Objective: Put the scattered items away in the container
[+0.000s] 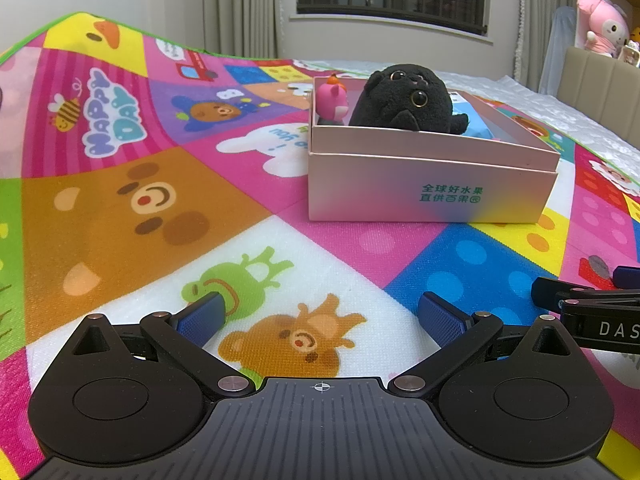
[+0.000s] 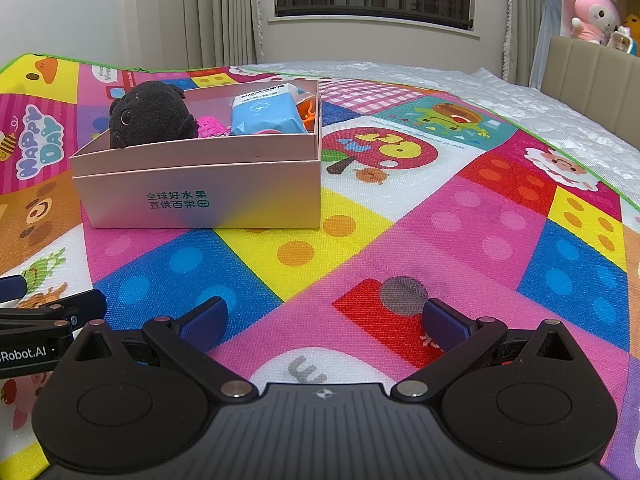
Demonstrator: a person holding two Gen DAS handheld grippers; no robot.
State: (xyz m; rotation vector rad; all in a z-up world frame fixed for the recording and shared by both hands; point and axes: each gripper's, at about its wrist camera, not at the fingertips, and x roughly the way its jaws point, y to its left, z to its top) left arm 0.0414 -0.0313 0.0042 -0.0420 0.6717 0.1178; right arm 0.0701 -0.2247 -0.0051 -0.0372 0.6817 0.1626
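The left gripper (image 1: 322, 316) hovers low over the play mat (image 1: 120, 208), well short of the pink box (image 1: 432, 184), its blue pads (image 1: 200, 318) spread wide with nothing between them. Ahead of it and a little to the right, the box stands on the mat with green print on its near wall. Inside the box, at its left end, a small pink figure (image 1: 332, 100) stands beside the black plush toy (image 1: 404, 100), which rises above the rim. Right of the plush, still inside the box, lie a pink mesh piece (image 2: 212, 126), a blue tissue pack (image 2: 268, 114) and an orange item (image 2: 310, 114) against the right wall. The right gripper (image 2: 324, 318) is released too, jaws apart and empty, low over the mat to the right of the box and nearer the camera.
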